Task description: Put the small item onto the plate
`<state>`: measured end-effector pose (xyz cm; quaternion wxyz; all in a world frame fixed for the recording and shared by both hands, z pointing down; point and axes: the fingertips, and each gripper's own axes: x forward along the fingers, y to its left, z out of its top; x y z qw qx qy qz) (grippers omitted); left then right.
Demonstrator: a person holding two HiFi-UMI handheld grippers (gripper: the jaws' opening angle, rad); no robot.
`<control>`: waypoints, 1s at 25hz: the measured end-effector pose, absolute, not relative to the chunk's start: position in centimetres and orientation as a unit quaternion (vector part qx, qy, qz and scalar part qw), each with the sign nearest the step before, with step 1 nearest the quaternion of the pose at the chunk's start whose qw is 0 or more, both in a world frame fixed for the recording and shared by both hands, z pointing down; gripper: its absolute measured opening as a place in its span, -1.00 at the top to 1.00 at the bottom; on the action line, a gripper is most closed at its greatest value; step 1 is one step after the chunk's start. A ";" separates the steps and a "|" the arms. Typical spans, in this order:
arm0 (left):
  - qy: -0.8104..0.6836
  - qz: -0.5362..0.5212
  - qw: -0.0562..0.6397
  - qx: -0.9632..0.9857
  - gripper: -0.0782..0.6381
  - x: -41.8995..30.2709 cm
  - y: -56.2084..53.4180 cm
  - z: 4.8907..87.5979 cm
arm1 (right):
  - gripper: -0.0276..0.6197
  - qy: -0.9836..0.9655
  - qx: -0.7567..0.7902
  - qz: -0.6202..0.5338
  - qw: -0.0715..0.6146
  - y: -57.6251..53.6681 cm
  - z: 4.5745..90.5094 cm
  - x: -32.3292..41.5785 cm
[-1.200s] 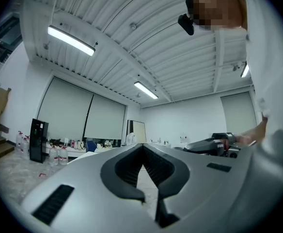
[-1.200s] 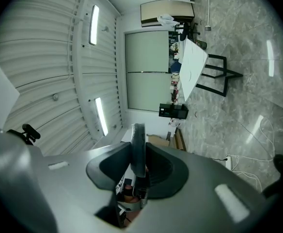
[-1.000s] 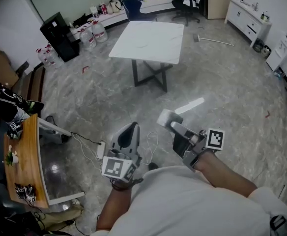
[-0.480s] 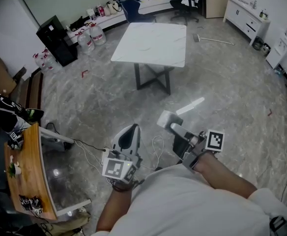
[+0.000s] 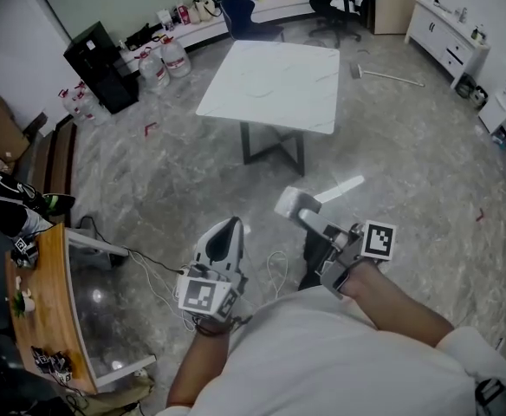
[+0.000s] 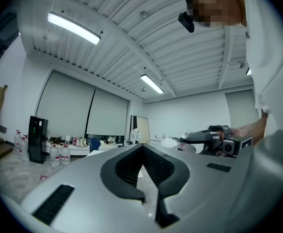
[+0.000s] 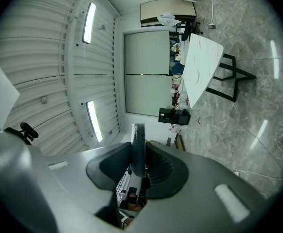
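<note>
I stand on a marble floor with both grippers held in front of my body. My right gripper [image 5: 307, 221] is shut on a pale flat plate [image 5: 290, 204], gripped by its rim. In the right gripper view the plate [image 7: 138, 142] stands edge-on between the jaws of the right gripper [image 7: 139, 155]. My left gripper [image 5: 229, 225] points forward with its jaws shut and nothing in them. The left gripper view shows its own closed tips [image 6: 143, 147], and off to the right the right gripper [image 6: 214, 136] with the plate [image 6: 179, 143]. No small item is in sight.
A white square table [image 5: 270, 76] on a dark frame stands a few steps ahead. A black cabinet [image 5: 97, 55] and water bottles [image 5: 162, 61] line the far left wall. A wooden desk [image 5: 49, 293] is at my left, and cables [image 5: 270, 267] lie by my feet.
Both grippers keep their poses and the plate stays gripped. The room has drifted slightly in the head view, the table now a little further right.
</note>
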<state>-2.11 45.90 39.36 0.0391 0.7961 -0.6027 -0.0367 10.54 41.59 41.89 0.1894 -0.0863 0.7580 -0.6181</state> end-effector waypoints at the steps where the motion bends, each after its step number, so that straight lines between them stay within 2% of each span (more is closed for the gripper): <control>1: -0.604 -0.040 0.042 0.795 0.76 -2.2 44.4 39.3 | 0.62 0.759 -0.084 -0.617 0.189 40.1 41.7 10.5; 12: -0.623 -0.055 0.048 0.779 0.76 0.8 29.1 38.3 | 0.62 0.763 -0.062 -0.621 0.169 24.4 40.9 13.6; 25: -0.628 -0.043 0.054 0.775 0.76 1.2 19.8 38.6 | 0.62 0.749 -0.072 -0.633 0.181 14.8 42.3 16.1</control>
